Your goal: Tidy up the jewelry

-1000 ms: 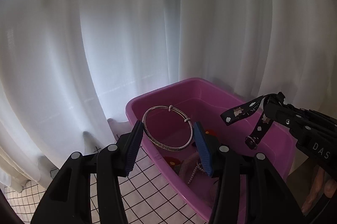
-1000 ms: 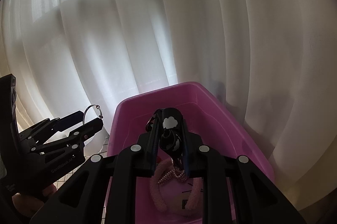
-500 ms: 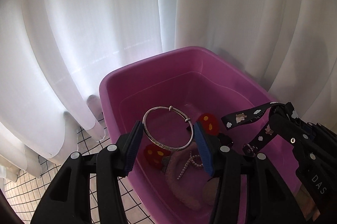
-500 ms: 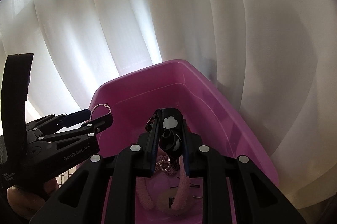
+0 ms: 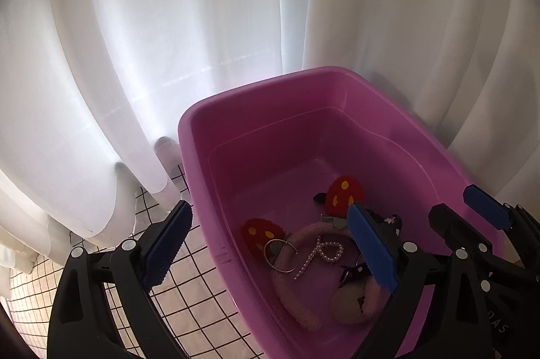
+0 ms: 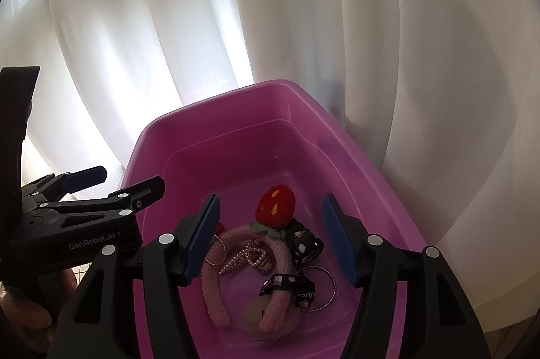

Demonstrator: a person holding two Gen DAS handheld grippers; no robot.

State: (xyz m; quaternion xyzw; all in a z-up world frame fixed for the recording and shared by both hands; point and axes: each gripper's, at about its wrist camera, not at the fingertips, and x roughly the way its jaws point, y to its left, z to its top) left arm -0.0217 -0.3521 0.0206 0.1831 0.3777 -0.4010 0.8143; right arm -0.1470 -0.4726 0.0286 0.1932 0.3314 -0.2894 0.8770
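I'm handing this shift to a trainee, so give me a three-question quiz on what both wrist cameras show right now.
1. True or false: the left gripper holds the silver bangle.
2. Where does the black strap lie?
A. in the pink tub
B. on the checked cloth
C. between the right gripper fingers
3. Fill in: the string of pearls lies on the fuzzy pink ____.

Key
1. False. Both grippers are open and empty; the bangle lies in the tub.
2. A. It lies across the headband, by the bangle.
3. headband.
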